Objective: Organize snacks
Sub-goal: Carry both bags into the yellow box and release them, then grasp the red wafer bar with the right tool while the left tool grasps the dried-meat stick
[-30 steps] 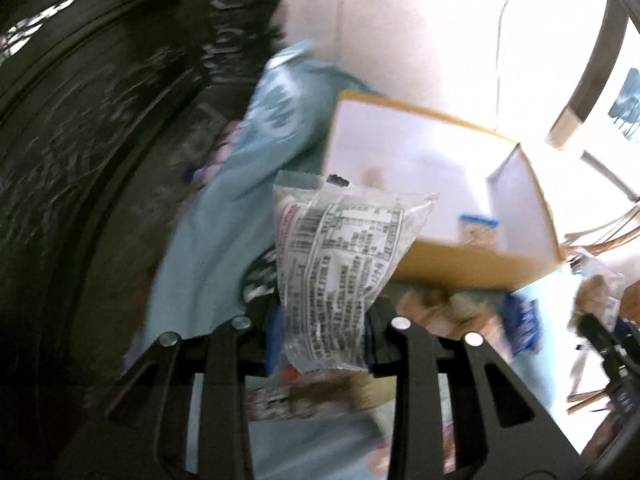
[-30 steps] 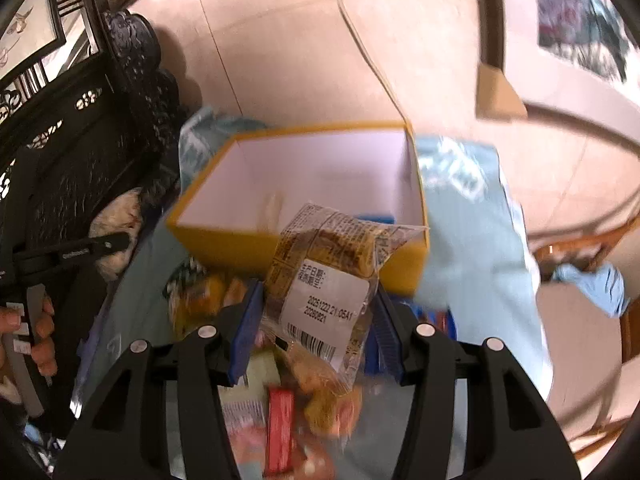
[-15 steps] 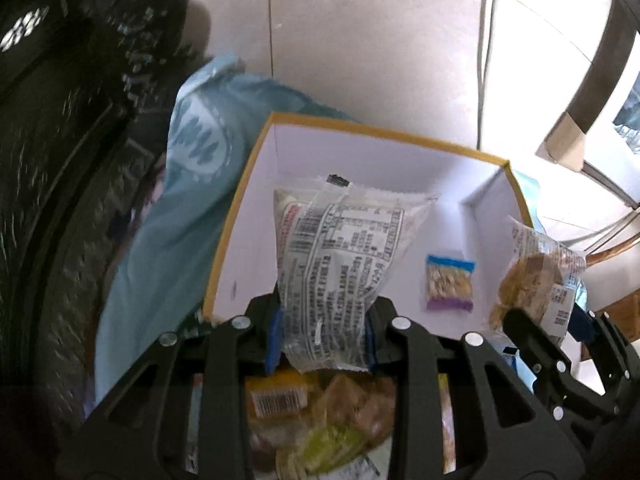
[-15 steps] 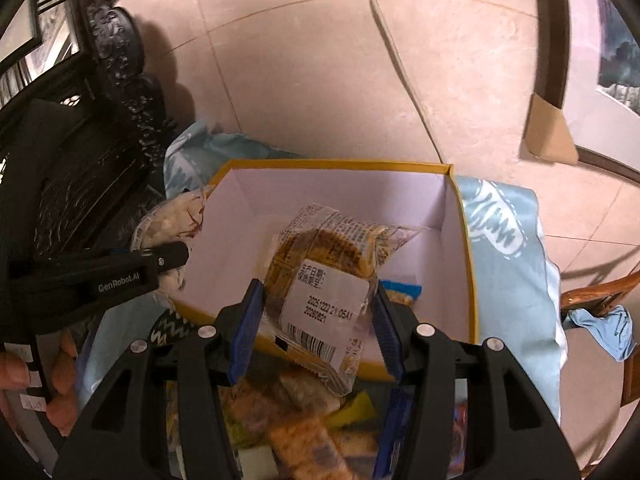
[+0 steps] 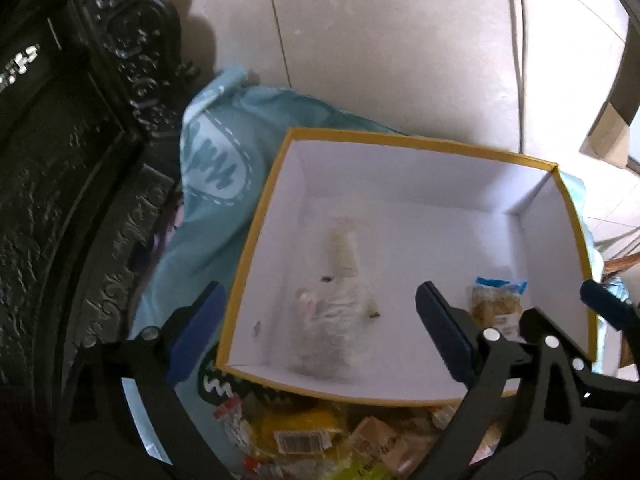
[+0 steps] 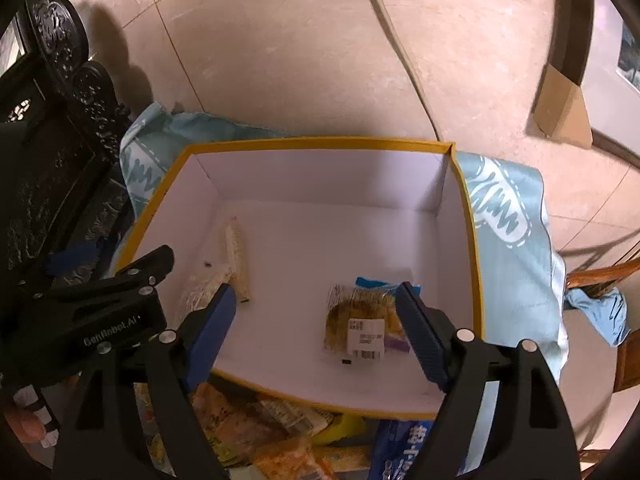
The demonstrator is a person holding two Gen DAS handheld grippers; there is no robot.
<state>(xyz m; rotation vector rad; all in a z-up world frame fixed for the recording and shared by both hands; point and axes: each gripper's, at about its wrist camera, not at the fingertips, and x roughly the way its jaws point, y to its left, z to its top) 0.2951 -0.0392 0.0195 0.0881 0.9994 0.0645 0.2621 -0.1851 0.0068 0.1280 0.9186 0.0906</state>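
A yellow-rimmed box with a white inside [image 5: 400,142] [image 6: 320,144] stands on a light blue cloth. My left gripper [image 5: 320,332] is open and empty over the box's near left part. A clear packet with white wafers [image 5: 332,320] [image 6: 204,284] lies in the box below it. My right gripper [image 6: 316,328] is open and empty over the near right part. A packet with a golden snack and a white label [image 6: 360,320] [image 5: 496,308] lies between its fingers on the box floor, over a blue-topped packet [image 6: 372,282].
A pile of loose snack packets [image 6: 260,432] [image 5: 320,432] lies in front of the box. Dark carved furniture [image 5: 60,200] stands on the left. A light blue cloth [image 6: 508,216] covers the table. A tiled wall with a cable [image 6: 384,20] is behind.
Both grippers moved over the box and opened. The clear wafer packet dropped from the left gripper and the golden snack packet from the right; both now lie in the box.
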